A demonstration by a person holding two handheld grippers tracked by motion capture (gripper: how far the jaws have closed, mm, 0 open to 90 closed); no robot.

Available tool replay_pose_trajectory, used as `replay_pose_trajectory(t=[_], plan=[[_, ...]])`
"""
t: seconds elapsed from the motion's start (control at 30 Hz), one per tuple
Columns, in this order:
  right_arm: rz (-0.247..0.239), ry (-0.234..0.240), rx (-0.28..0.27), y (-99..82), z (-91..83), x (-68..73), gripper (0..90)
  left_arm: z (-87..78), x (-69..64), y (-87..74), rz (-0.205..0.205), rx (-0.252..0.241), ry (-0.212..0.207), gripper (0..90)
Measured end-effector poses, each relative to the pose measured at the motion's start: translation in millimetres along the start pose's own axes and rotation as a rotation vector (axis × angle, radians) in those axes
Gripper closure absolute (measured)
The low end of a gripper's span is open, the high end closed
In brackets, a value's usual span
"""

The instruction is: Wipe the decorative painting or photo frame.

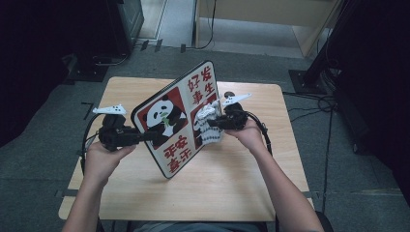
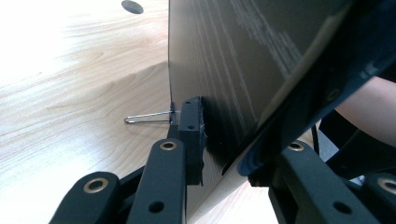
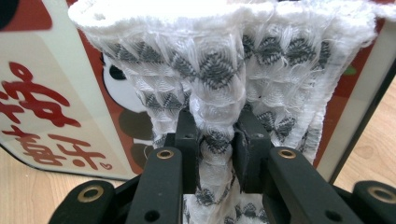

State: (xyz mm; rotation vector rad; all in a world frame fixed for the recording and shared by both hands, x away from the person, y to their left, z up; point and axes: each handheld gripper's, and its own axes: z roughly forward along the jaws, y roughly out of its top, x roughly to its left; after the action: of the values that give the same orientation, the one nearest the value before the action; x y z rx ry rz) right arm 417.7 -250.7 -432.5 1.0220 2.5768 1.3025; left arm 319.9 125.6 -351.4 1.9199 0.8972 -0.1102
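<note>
- The left hand-held gripper (image 1: pixel 153 137) clamps the edge of the panda board (image 1: pixel 180 116), holding it tilted above the worktop (image 1: pixel 232 179).
- The right hand-held gripper (image 3: pixel 215 140) pinches a white-grey cloth (image 3: pixel 224 60), which is against the board's front.

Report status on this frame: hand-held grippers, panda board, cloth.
Left hand-held gripper clamped on panda board edge, board tilted above table. Right hand-held gripper pinching white-grey cloth against board face. Nothing obstructing.
</note>
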Motion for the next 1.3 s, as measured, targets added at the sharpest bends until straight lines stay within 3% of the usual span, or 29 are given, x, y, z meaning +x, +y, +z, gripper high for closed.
replay_pose_trajectory(t=[0.43,0.77,1.0,1.3], plan=[[0.025,-0.003,0.061,-15.3,12.8,-2.2,75.5,1.3,-1.2,0.1,0.004,0.003,-0.004,72.7],[0.033,0.001,0.062,-22.0,15.7,-4.3,75.6,1.2,-1.3,-0.1,0.003,0.002,-0.003,72.7],[0.034,-0.001,0.077,-20.0,12.1,-3.3,76.5,0.0,0.0,-0.1,-0.009,-0.004,0.007,73.6],[0.053,0.015,0.051,-10.5,-3.6,-2.1,79.0,-2.4,1.4,-0.3,-0.007,-0.01,0.022,75.1]])
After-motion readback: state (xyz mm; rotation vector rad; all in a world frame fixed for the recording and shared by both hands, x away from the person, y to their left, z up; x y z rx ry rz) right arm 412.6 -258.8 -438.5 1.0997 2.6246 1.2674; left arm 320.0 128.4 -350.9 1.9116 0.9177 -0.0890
